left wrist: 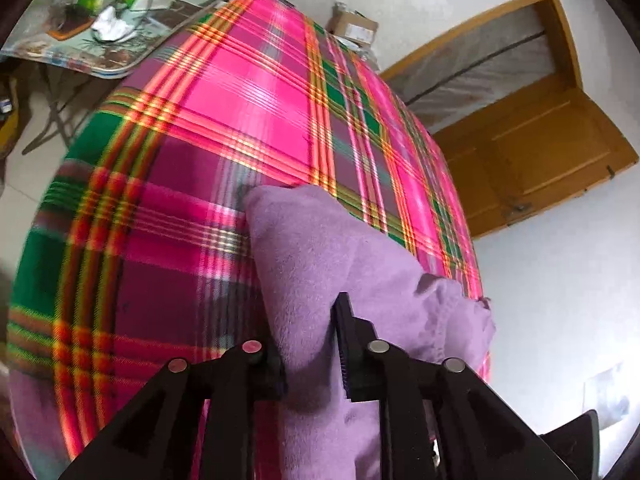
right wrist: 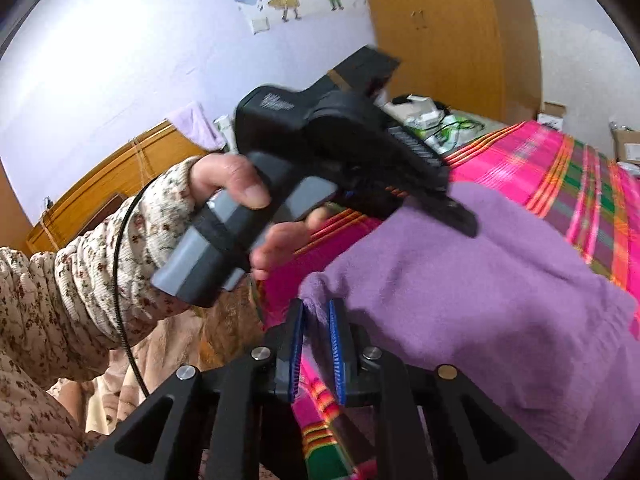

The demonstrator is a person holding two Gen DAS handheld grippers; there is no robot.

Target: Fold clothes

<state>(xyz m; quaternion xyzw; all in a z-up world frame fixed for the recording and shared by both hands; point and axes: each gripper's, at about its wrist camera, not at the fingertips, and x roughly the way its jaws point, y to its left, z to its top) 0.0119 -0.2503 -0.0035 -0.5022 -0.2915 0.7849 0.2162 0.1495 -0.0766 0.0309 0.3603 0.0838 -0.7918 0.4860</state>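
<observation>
The plaid bedspread (left wrist: pixel 248 128) fills the left wrist view with a cluttered table (left wrist: pixel 80 40) at 11 o'clock; only the right wrist view shows the person's left hand (right wrist: pixel 240 188) (floral sleeve) gripping the left gripper (right wrist: pixel 452 208), angled down onto the purple cloth (right wrist: pixel 460 272) lying on the bedspread. Left gripper jaws stand apart with cloth bunched between them. Right gripper (right wrist: pixel 316 320), at 6 o'clock, has its jaws slightly parted around a cloth corner; I cannot tell whether the pads press on it.

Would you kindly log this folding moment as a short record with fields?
garment: purple cloth, bunched on the plaid bedspread
left gripper: cloth lies between its jaws; whether they press on it is unclear
right gripper: jaws slightly apart, a corner of the cloth between their tips
left hand: wrapped round its gripper's handle, floral sleeve behind it
background: cluttered side table, wooden door
</observation>
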